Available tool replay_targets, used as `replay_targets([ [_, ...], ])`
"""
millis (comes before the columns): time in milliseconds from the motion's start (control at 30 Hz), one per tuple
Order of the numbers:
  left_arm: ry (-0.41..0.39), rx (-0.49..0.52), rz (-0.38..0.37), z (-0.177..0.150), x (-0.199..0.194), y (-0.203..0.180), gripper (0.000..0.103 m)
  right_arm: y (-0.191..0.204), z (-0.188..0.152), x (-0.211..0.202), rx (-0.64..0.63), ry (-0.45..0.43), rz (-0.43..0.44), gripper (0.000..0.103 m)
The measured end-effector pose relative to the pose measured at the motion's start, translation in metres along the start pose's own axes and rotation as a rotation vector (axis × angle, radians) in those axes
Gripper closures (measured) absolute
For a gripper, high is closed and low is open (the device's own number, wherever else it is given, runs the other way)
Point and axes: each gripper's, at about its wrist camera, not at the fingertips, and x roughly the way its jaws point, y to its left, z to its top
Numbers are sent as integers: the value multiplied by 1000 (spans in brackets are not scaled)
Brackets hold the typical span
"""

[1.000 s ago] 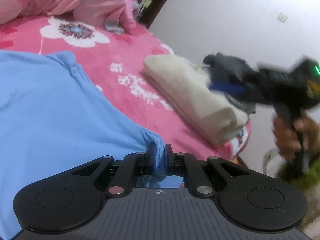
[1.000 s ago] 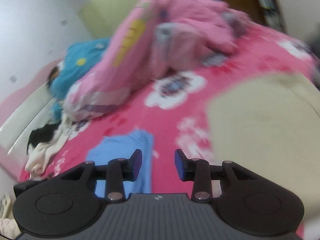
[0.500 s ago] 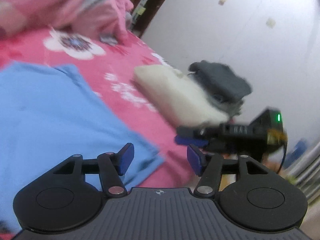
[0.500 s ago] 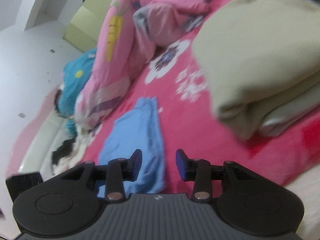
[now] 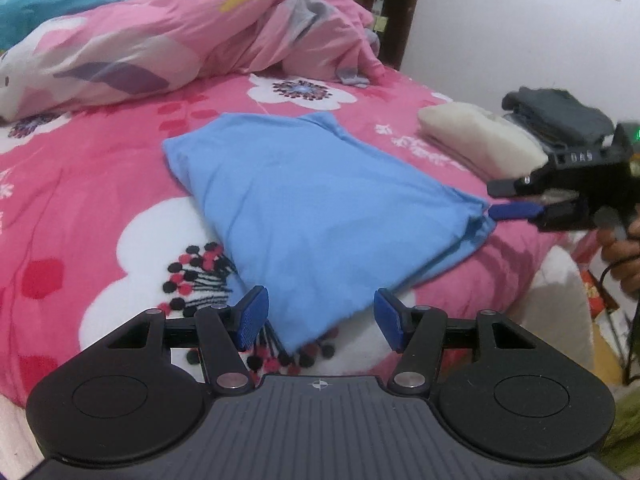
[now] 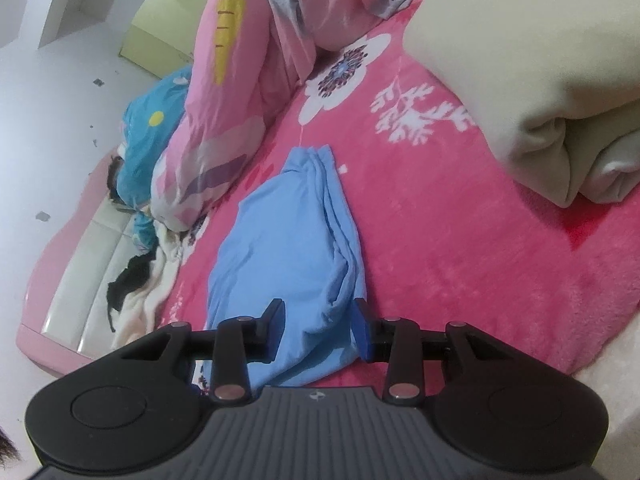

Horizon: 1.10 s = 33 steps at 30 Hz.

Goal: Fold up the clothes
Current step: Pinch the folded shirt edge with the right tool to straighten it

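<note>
A light-blue garment [image 5: 316,204] is laid folded flat on the pink floral bed [image 5: 80,208] — its long edges doubled over, one corner bunched; a folded cream garment [image 5: 480,140] is set nearby.

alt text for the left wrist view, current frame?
A folded blue garment lies on a pink floral bedspread, its near corner between the open left gripper's pads. The right gripper reaches its far corner from the right, beside folded cream and grey clothes.

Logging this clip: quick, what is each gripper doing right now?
Left gripper: open, holding nothing; corner of folded light-blue cotton garment lies ahead.
Right gripper: open, garment corner between its jaws, not pinched.
</note>
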Motion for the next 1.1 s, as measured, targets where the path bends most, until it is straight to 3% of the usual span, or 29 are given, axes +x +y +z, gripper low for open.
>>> replay_targets([
  [200, -16, 82, 36, -10, 4, -10, 45, 9, 3, -21, 8, -60, 24, 64],
  [433, -7, 5, -7, -11, 4, 1, 45, -8, -7, 6, 81, 13, -30, 69],
  [633, 0, -68, -33, -11, 4, 9, 45, -15, -5, 15, 81, 1, -19, 84],
  [767, 28, -153, -95, -12, 9, 19, 45, -12, -6, 20, 37, -2, -10, 97],
  [1000, 51, -335, -197, -14, 8, 42, 45, -16, -8, -4, -5, -42, -16, 98],
  [1100, 63, -415, -243, -16, 10, 51, 45, -30, -15, 3, 19, -1, -52, 99],
])
